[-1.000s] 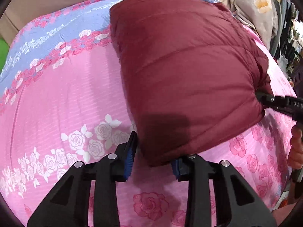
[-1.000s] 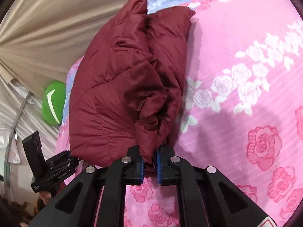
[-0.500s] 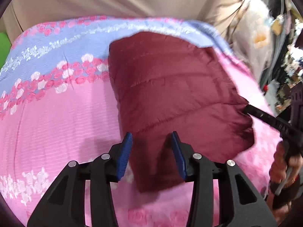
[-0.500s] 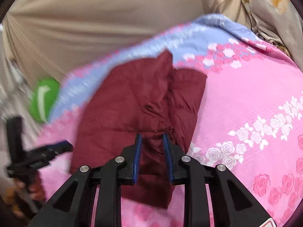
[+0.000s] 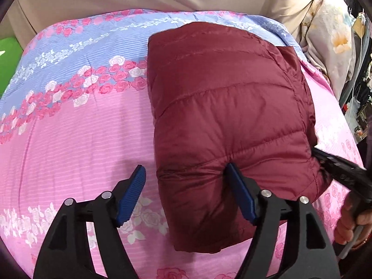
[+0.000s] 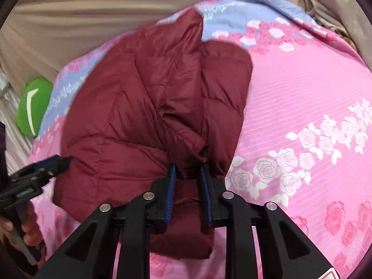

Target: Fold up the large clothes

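A dark red quilted puffer jacket (image 5: 227, 121) lies folded into a thick bundle on the pink rose-print bed cover (image 5: 76, 139). My left gripper (image 5: 186, 176) is open wide at its near left corner, its right finger (image 5: 239, 193) pressing into the padding. In the right wrist view the jacket (image 6: 130, 121) shows its folded edges, and my right gripper (image 6: 188, 174) is partly open with a bunched fold of the jacket between its blue pads. The left gripper's tip (image 6: 46, 165) touches the jacket's left side there. The right gripper (image 5: 339, 169) shows at the jacket's right edge in the left wrist view.
The bed cover has a blue floral band (image 5: 93, 41) at the far side. A beige curtain (image 6: 93, 18) hangs behind the bed. A green cushion (image 6: 32, 107) lies off the far left. Floral fabric (image 5: 330, 34) and cluttered shelves stand at the right.
The right gripper has let go of the jacket edge and its jaws have parted. The left gripper opened wider. Both grippers rose, then came back down close to the folded jacket.
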